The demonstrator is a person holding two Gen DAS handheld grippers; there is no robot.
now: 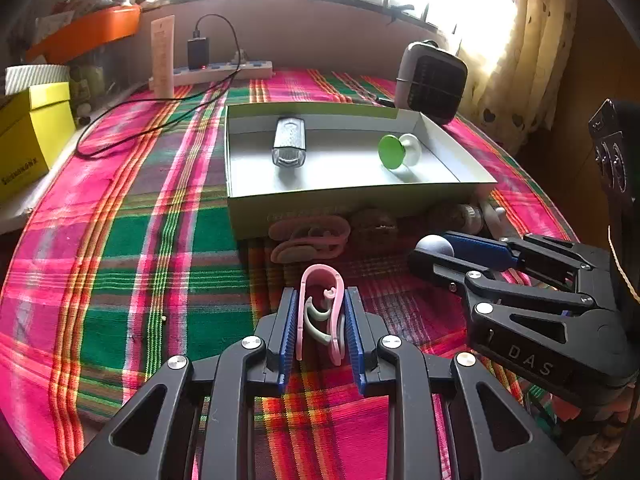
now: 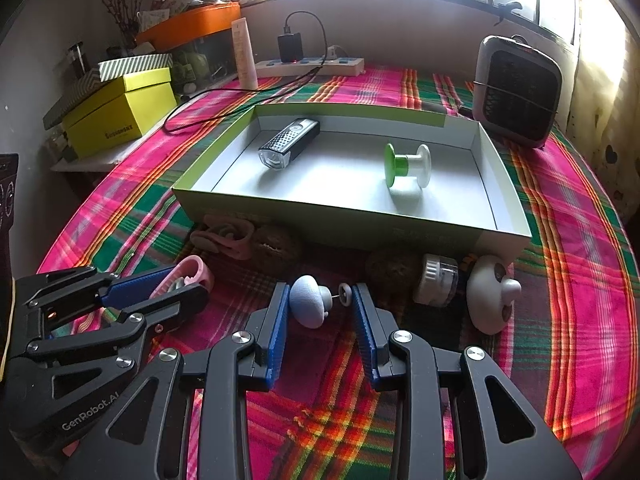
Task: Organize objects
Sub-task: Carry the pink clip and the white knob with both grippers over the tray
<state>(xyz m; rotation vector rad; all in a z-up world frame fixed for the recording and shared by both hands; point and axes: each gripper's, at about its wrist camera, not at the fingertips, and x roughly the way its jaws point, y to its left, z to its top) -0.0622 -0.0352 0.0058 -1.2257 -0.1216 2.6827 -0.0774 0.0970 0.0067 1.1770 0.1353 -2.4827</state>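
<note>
1. The left gripper (image 1: 321, 320) was closed on a pink clip (image 1: 320, 308), its blue pads pressing both sides of the loop just above the plaid surface (image 1: 140, 240).
2. The right gripper (image 2: 320, 312) bracketed a pale blue knob (image 2: 310, 306) with a thin pin and small white disc; the left pad touched the knob and the right pad met the disc, so it appeared clamped on it.
3. An open green-and-white box (image 2: 352, 220) sat in the middle of the surface, just beyond both grippers.
4. Inside the box lay a silver bike light (image 2: 288, 144) on the left and a green-and-white spool (image 2: 406, 164) on the right, well apart.
5. Along the box's near wall lay another pink clip (image 2: 228, 238), two brown walnut-like lumps, a small clear jar (image 2: 438, 280) and a white round gadget (image 2: 492, 294).
6. A small fan (image 2: 518, 88) stood at the far right, a power strip (image 2: 312, 66) at the back.
</note>
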